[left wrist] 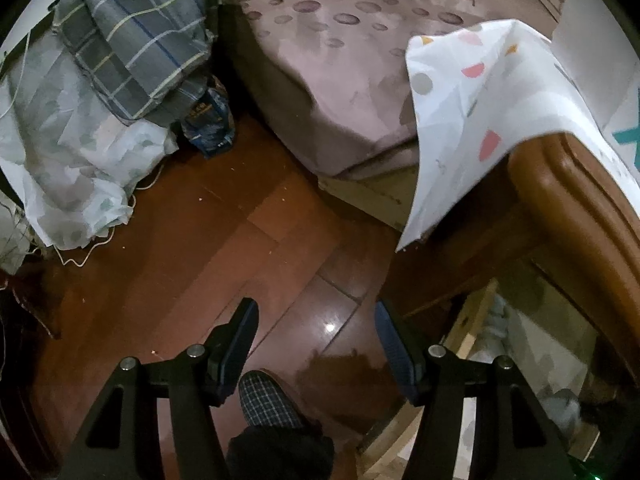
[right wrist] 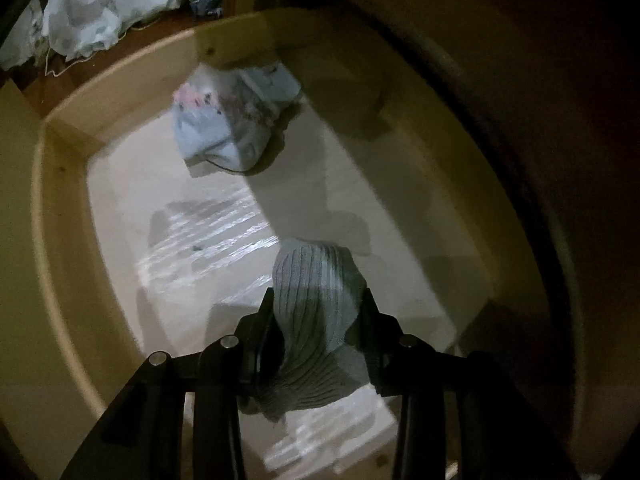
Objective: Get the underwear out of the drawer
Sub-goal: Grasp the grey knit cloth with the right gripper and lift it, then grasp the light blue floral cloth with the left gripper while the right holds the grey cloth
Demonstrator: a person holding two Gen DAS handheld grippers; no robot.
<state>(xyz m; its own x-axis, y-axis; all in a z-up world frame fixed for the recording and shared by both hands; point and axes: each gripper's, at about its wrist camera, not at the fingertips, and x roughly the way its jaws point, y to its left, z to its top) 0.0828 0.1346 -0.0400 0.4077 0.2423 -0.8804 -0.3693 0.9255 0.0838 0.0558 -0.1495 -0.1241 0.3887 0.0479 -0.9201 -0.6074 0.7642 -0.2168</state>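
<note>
While my right tongs (right wrist: 316, 320) pinch the grey ribbed underwear (right wrist: 316, 312) just above the drawer (right wrist: 60, 208) floor to lift it clear, I keep the left tongs (left wrist: 316, 320) spread and empty beside it over the floor (left wrist: 180, 248).

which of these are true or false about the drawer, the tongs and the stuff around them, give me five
1. The right tongs are clamped on a grey ribbed garment. True.
2. The left tongs hold a white cloth. False: they are open and empty, above the wooden floor.
3. The drawer is shut. False: it is pulled open, its pale bottom showing.
4. A second light-coloured bundle lies farther back in the drawer. True.
5. The patterned white cloth lies flat on the floor. False: it drapes over a wooden edge.
</note>
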